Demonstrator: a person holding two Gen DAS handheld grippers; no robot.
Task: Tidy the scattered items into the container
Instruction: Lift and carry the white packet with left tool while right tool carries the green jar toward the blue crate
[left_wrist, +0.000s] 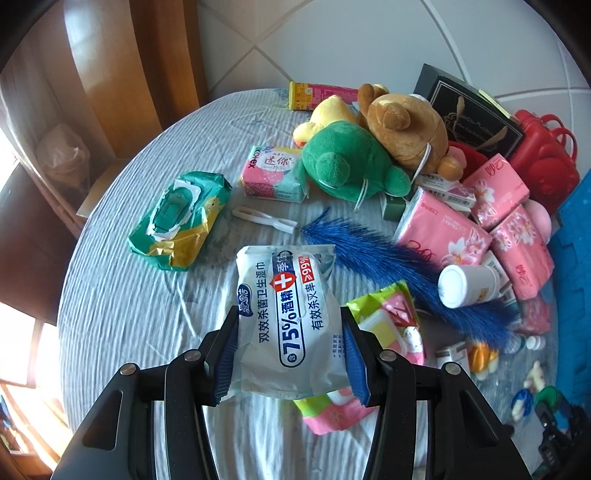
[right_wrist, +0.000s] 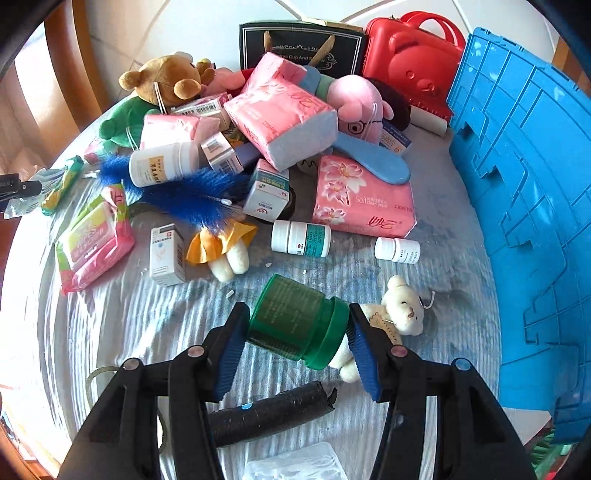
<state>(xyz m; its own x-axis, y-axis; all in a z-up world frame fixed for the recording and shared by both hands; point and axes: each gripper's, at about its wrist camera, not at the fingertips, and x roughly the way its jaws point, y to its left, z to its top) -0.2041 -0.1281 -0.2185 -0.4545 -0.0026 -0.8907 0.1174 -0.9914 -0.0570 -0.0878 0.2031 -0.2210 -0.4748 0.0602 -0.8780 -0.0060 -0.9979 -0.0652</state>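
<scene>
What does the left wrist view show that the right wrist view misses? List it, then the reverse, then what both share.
Left wrist only: the left gripper shut on a white wipes pack, and a green wipes pack.

Right wrist only: the right gripper shut on a green jar, the small white bear, and a black roll.

Both: the blue crate, red case and blue feather.

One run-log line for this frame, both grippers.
left gripper: shut on wet-wipe pack | right gripper: shut on green jar | blue crate: right, nothing seen inside
</scene>
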